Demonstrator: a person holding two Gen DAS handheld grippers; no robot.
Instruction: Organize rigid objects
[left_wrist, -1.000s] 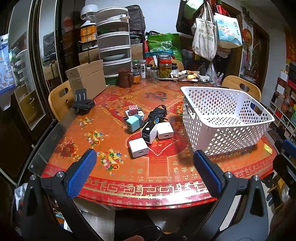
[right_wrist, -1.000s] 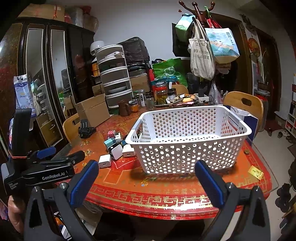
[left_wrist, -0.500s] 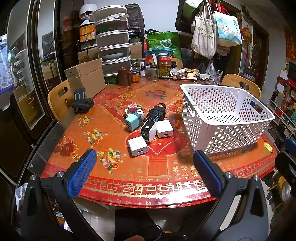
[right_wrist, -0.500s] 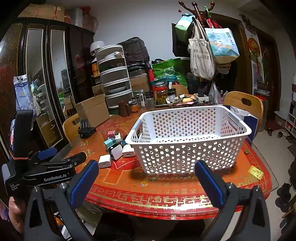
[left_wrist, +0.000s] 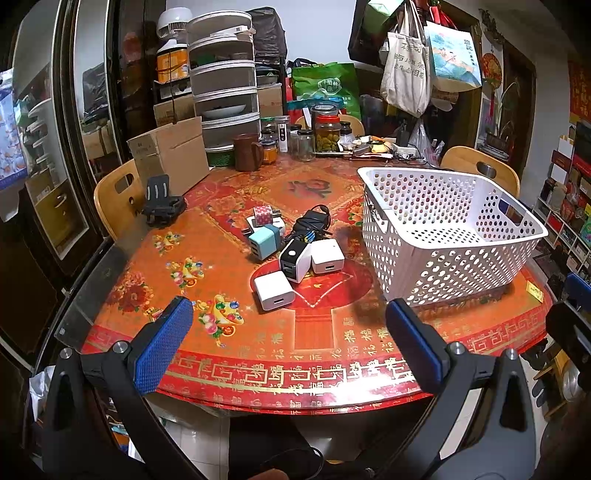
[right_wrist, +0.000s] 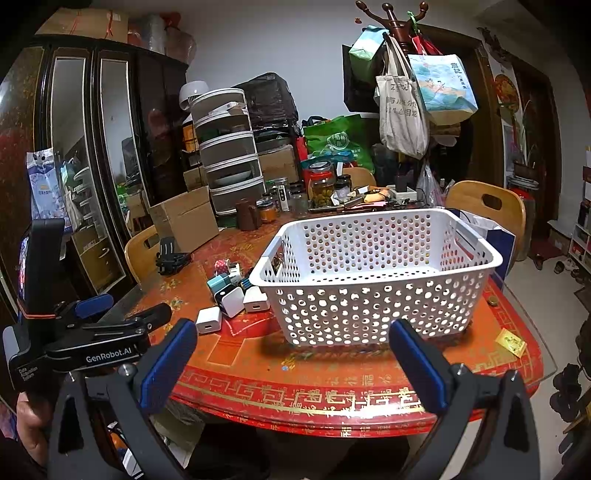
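Observation:
Several charger cubes lie in a cluster on the red table: a white one (left_wrist: 274, 290) nearest, a black-and-white one (left_wrist: 294, 260), another white one (left_wrist: 327, 256), a teal one (left_wrist: 263, 242), a pink checkered one (left_wrist: 263, 215) and a black cable bundle (left_wrist: 312, 222). An empty white perforated basket (left_wrist: 443, 236) stands to their right; it also shows in the right wrist view (right_wrist: 373, 275). My left gripper (left_wrist: 290, 341) is open and empty above the table's near edge. My right gripper (right_wrist: 291, 363) is open and empty in front of the basket.
A black phone holder (left_wrist: 161, 204) and a cardboard box (left_wrist: 170, 158) sit at the far left. Jars, a brown mug (left_wrist: 246, 152) and stacked drawers crowd the back edge. Wooden chairs (left_wrist: 116, 195) stand around the table. The left gripper's body (right_wrist: 85, 343) is left of my right gripper.
The left gripper has crept slightly forward toward the chargers. The right gripper has hardly moved. Both stay open.

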